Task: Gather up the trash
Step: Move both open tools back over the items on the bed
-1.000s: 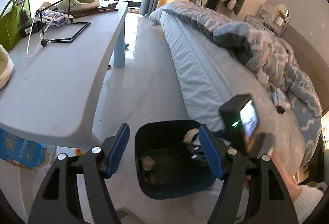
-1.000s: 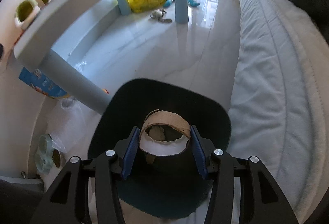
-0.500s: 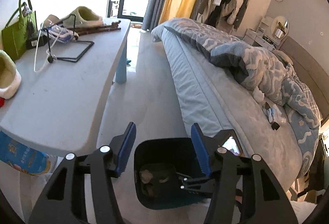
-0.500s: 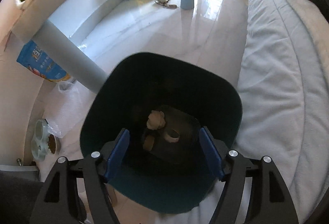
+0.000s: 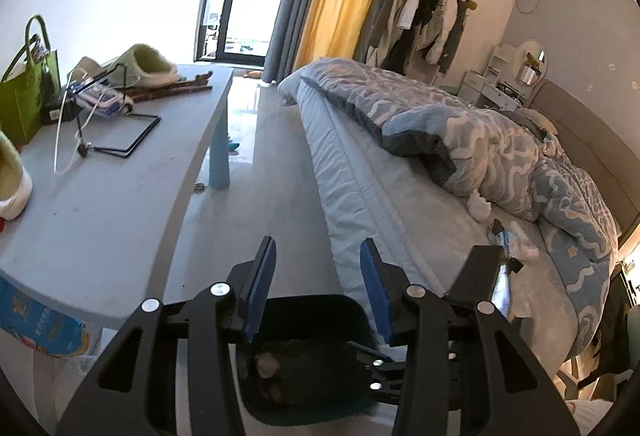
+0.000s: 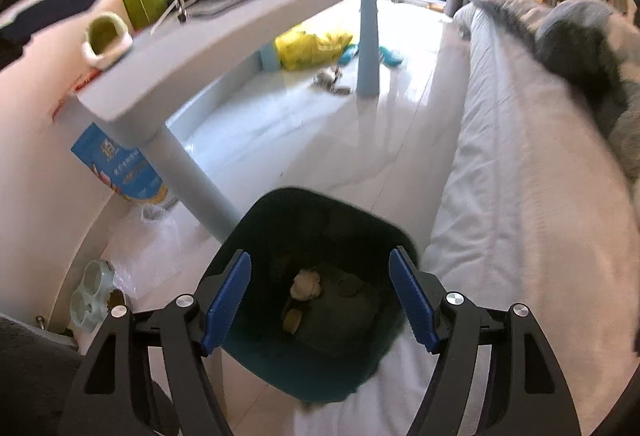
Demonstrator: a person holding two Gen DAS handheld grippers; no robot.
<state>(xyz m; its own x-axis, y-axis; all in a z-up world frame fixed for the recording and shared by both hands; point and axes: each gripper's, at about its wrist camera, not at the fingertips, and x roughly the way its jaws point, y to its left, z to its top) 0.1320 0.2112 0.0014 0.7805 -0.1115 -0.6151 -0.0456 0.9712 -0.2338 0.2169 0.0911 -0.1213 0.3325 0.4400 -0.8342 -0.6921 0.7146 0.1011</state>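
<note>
Hanging above the dark teal wastebasket (image 6: 316,376), the right tool (image 6: 320,296) is standing with its blue pads spread wide and nothing between them; the bin's open mouth is showing in the gap. Inside the bin, a crumpled pale wad of trash (image 6: 305,286) is lying on the bottom beside a smaller tan scrap (image 6: 292,320) and some darker pieces too dim to name. The bin is sitting on the glossy white floor (image 6: 320,132), squeezed between the grey leg of the desk (image 6: 240,36) and the edge of the bed (image 6: 520,196).

The left tool (image 5: 316,290) is pointing across the room with its pads apart and empty; its jaws have just been closing. The wastebasket (image 5: 312,320) is showing below and between its fingers, with the right tool's black frame just beside it.

On the desk, a green tote bag (image 5: 24,92), a fuzzy green slipper (image 5: 146,70) and a black wire stand (image 5: 120,132) are sitting. A blue-patterned duvet (image 5: 500,156) is lying bunched on the bed, and a yellow plastic bag (image 6: 312,46) is lying under the desk's far end.
</note>
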